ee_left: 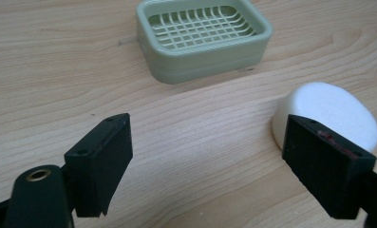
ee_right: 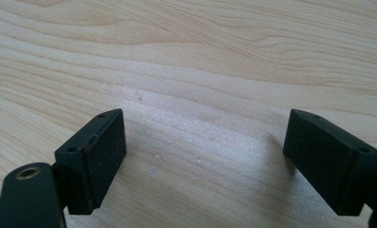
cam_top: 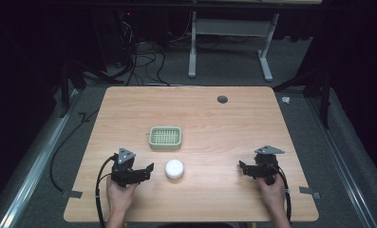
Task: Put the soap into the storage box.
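Wood-grain table (cam_top: 200, 109) carries everything, largest first. Toward its near edge, left of centre, the left gripper (cam_top: 137, 173) rests with jaws apart and nothing between them, angled toward the white soap bar (cam_top: 174, 168) just beside it, probably lined up for a grasp. Near the right edge the right gripper (cam_top: 247, 170) waits, jaws apart over bare wood. A green slatted soap dish (cam_top: 165, 137) sits mid-table, close behind the soap, likely its destination.
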Demonstrator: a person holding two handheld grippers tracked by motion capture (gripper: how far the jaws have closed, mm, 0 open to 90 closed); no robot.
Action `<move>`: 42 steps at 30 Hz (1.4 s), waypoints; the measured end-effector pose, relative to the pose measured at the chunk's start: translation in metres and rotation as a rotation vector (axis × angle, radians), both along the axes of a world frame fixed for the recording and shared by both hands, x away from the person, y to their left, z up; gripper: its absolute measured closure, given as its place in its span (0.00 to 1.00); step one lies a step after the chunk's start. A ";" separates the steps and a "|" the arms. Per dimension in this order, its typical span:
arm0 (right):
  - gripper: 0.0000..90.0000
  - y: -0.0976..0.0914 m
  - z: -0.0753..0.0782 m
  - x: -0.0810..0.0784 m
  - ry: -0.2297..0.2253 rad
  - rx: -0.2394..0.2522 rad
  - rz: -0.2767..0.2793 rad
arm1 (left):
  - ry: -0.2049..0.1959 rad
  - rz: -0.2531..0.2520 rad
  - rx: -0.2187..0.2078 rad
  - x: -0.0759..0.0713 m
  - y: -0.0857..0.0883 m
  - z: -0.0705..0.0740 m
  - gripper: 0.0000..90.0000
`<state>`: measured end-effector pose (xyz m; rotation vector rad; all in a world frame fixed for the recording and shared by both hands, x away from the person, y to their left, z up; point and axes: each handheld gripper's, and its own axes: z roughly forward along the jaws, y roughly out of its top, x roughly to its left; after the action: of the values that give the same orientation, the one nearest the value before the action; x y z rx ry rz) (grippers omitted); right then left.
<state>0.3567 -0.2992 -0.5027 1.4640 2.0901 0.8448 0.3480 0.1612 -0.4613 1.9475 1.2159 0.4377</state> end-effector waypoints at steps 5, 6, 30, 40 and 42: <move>0.17 0.000 0.000 0.000 0.000 0.000 0.001 | -0.008 -0.034 -0.002 -0.001 -0.012 0.004 0.19; 0.17 0.000 0.000 0.000 0.001 0.001 0.000 | -0.011 -0.039 -0.003 -0.002 -0.015 0.004 0.19; 0.17 0.000 0.000 0.000 -0.002 0.000 0.001 | 0.008 -0.152 -0.007 -0.005 -0.056 -0.004 0.18; 0.17 0.000 0.000 0.000 -0.002 0.000 0.001 | 0.007 -0.178 0.043 -0.001 -0.074 -0.007 0.18; 0.17 0.000 0.000 0.000 -0.002 0.000 0.001 | 0.009 -0.180 0.052 0.000 -0.078 -0.009 0.17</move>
<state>0.3564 -0.2994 -0.5027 1.4611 2.0897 0.8464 0.3484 0.0837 -0.4704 2.0844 1.0328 0.3703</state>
